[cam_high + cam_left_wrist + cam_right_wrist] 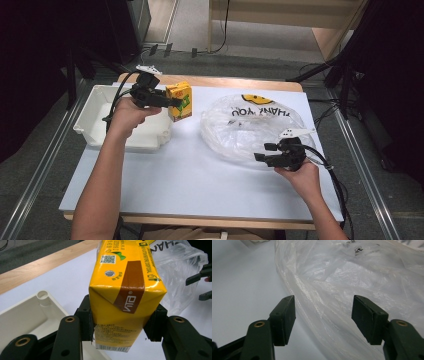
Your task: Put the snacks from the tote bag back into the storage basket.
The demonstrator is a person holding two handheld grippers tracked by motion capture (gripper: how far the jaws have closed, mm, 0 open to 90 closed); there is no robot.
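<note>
While the yellow drink carton (pixel 125 293) is squeezed between the two black pads of the left gripper (pixel 167 101), it is held up just past the right end of the white tub (pixel 100 117), and no part of it can be seen resting on the white table top (pixel 190 175). In the left gripper view the pads are pressed on both side walls of the carton, low down near its bar code, so a firm hold is seen. From this it is judged that the picking up is done and the carton is out of the tub.

To the right of the carton the clear plastic bag (pixel 252 125) with black letters and a yellow smiley is lying flat on the table top. Nothing can be made out inside it through the film.

At the near right edge of the bag the right gripper (pixel 264 152) is kept low, with its jaws spread wide. In the right gripper view the bag is seen between and past the pads, but it is not pinched yet.

So what is thought to be left: the bag has to be gripped and its mouth lifted open, and then the carton has to be carried over and put inside, which looks like more than half of the job
</note>
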